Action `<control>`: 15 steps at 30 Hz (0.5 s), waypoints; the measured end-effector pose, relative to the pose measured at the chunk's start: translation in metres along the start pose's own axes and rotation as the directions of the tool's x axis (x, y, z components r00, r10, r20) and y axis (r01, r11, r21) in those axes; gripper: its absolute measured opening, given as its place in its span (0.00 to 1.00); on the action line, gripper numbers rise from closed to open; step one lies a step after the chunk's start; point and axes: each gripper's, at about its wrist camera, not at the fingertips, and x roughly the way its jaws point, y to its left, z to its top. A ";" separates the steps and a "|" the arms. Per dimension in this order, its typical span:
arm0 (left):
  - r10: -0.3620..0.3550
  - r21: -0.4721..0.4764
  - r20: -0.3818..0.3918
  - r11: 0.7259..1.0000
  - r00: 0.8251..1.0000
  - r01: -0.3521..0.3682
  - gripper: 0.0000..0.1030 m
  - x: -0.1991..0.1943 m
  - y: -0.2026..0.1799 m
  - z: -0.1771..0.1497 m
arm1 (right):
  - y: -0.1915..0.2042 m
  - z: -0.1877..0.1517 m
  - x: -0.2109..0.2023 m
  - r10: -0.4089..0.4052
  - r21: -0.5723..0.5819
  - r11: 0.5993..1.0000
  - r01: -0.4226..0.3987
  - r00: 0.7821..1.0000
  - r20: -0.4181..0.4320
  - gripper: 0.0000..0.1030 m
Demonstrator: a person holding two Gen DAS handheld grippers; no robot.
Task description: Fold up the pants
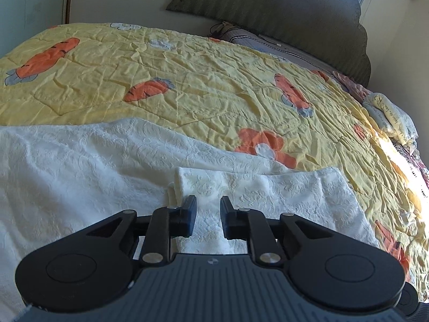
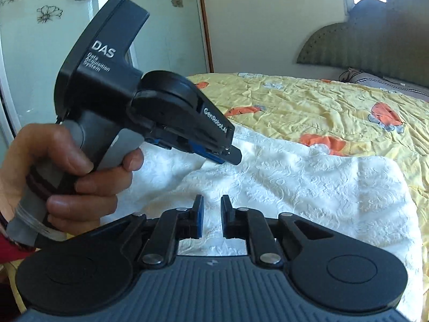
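White embossed pants (image 1: pixel 107 161) lie spread on a yellow carrot-print quilt (image 1: pixel 187 86), with a folded layer (image 1: pixel 281 190) on top at the near right. My left gripper (image 1: pixel 208 209) hovers over that fold's left edge. Its jaws are open and nothing is clamped; the cloth only shows through the gap. In the right wrist view a hand (image 2: pixel 67 161) holds the left gripper (image 2: pixel 228 157), tilted down just above the pants (image 2: pixel 295 187). My right gripper (image 2: pixel 212 209) sits low over the pants' near edge. It is all but shut, with a narrow slit, and lifts no cloth.
The quilt (image 2: pixel 321 102) covers the whole bed. A dark padded headboard (image 1: pixel 281 8) stands at the back, with pillows (image 1: pixel 388 115) along the right side. A glass door with flower decals (image 2: pixel 40 26) is at the left. A window lights the right.
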 end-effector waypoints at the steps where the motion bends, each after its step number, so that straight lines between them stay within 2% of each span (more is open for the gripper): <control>1: 0.004 0.002 0.003 1.000 1.000 -0.004 0.30 -0.002 0.000 -0.001 | -0.001 -0.002 0.003 -0.013 0.007 1.000 0.013 0.999 -0.031 0.13; 2: 0.011 0.006 0.004 1.000 1.000 -0.011 0.37 -0.004 0.000 -0.002 | -0.002 -0.005 0.008 -0.020 0.011 1.000 0.021 0.998 -0.064 0.12; 5: 0.050 0.027 0.020 0.998 0.999 -0.050 0.46 -0.012 0.002 -0.008 | -0.003 -0.007 0.001 -0.018 0.037 0.999 0.020 0.999 -0.036 0.13; 9: 0.117 0.052 0.045 0.992 0.992 -0.119 0.51 -0.022 0.008 -0.014 | -0.003 -0.004 -0.010 -0.063 0.050 0.997 0.062 0.998 0.010 0.14; 12: 0.178 0.070 0.065 0.981 0.982 -0.183 0.56 -0.029 0.014 -0.020 | -0.009 -0.003 -0.014 -0.095 0.092 0.991 0.093 0.995 0.014 0.15; 14: 0.209 0.081 0.084 0.973 0.974 -0.216 0.59 -0.035 0.019 -0.025 | -0.013 -0.003 -0.014 -0.103 0.120 0.988 0.102 0.995 0.004 0.24; 15: 0.227 0.085 0.090 0.968 0.970 -0.235 0.60 -0.036 0.022 -0.028 | -0.015 -0.005 -0.014 -0.103 0.130 0.986 0.102 0.995 0.000 0.32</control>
